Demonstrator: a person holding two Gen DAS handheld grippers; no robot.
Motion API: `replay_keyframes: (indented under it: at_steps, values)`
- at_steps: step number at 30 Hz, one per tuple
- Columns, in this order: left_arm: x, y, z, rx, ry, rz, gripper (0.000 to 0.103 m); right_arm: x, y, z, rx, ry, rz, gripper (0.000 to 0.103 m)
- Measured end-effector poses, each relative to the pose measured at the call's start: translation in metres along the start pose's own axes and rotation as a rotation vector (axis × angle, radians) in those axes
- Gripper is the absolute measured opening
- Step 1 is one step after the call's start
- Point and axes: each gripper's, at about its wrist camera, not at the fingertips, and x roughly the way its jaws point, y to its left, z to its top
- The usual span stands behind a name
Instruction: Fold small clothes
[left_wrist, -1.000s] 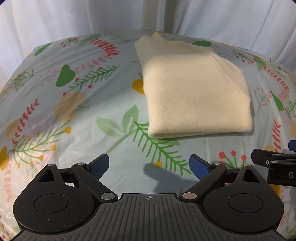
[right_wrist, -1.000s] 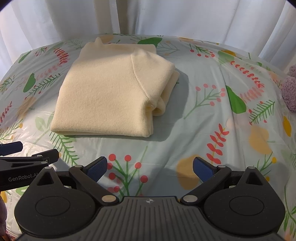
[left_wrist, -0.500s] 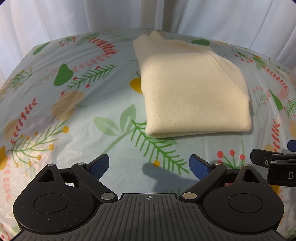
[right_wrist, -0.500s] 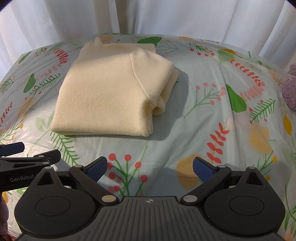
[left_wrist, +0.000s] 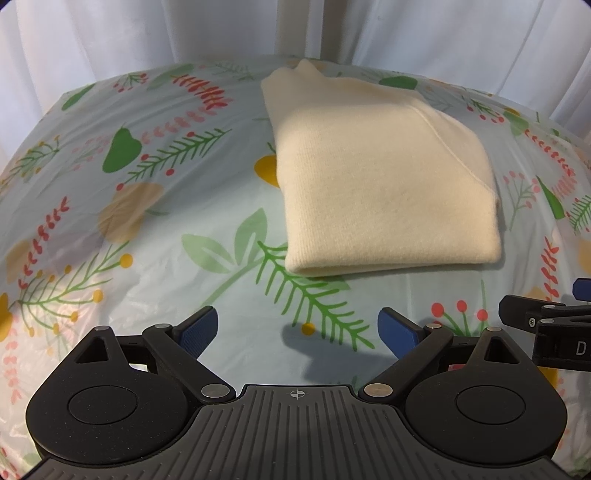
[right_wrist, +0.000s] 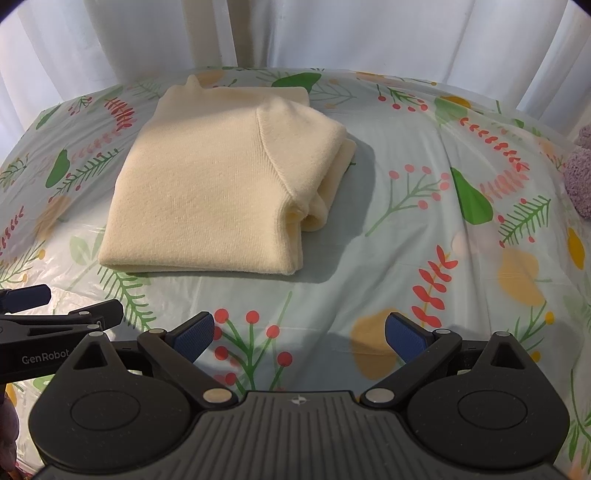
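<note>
A cream knitted garment (left_wrist: 384, 184) lies folded into a thick rectangle on the floral tablecloth (left_wrist: 147, 221). It also shows in the right wrist view (right_wrist: 207, 199), with its folded layers stacked at the right edge. My left gripper (left_wrist: 297, 330) is open and empty, held above the cloth just in front of the garment's near fold. My right gripper (right_wrist: 300, 334) is open and empty, in front of the garment's near right corner. Each gripper shows at the edge of the other's view.
White curtains (right_wrist: 332, 33) hang behind the table. A fuzzy purple object (right_wrist: 580, 177) sits at the table's far right edge. Bare tablecloth (right_wrist: 461, 240) stretches to the right of the garment and to its left in the left wrist view.
Both grippers have drifted very slightly, so the garment sits a touch lower and to the left in the left wrist view. The garment has not moved. Both grippers stay open.
</note>
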Motion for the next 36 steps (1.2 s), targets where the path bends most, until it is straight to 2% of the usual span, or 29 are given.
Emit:
replay_keyframes:
  at_steps: [26,31,36]
  values:
    - [0.0033,-0.0012,0.0023,-0.009,0.003,-0.004,0.097,0.0008,-0.0016,0.0027,-0.02,-0.004,-0.003,0.099]
    - [0.0014,-0.0032,0.0014,0.007,-0.021,0.016,0.097,0.0006,-0.0008,0.0027,-0.023,-0.005,-0.008,0.099]
    - [0.0048,-0.0039,0.0002,0.021,-0.004,0.004,0.097,0.0014,-0.0017,0.0031,-0.019,-0.003,-0.011,0.099]
